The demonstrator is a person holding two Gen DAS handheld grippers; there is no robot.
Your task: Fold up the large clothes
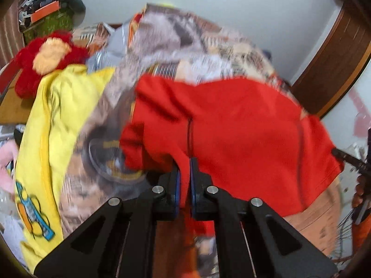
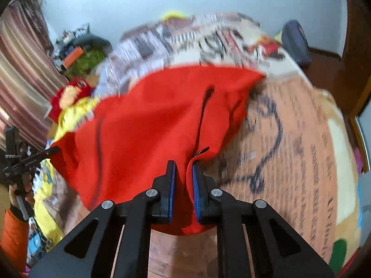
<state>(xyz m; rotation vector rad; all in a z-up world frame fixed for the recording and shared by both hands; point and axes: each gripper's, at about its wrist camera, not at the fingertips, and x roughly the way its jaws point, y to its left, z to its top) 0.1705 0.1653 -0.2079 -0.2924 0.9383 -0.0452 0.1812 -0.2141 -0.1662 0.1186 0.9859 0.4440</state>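
Observation:
A large red garment with a dark zipper is held up above the bed between both grippers. My left gripper is shut on one near edge of it. My right gripper is shut on the other near edge, beside the zipper pull. The red garment spreads away from the right gripper over the patterned bedspread. The left gripper also shows at the left edge of the right wrist view, and the right gripper at the right edge of the left wrist view. Both views are motion-blurred.
A yellow garment lies left of the red one. A red plush toy sits beyond it. A cluttered green box stands at the back left. A dark bag lies at the far right. A wooden door frame stands right.

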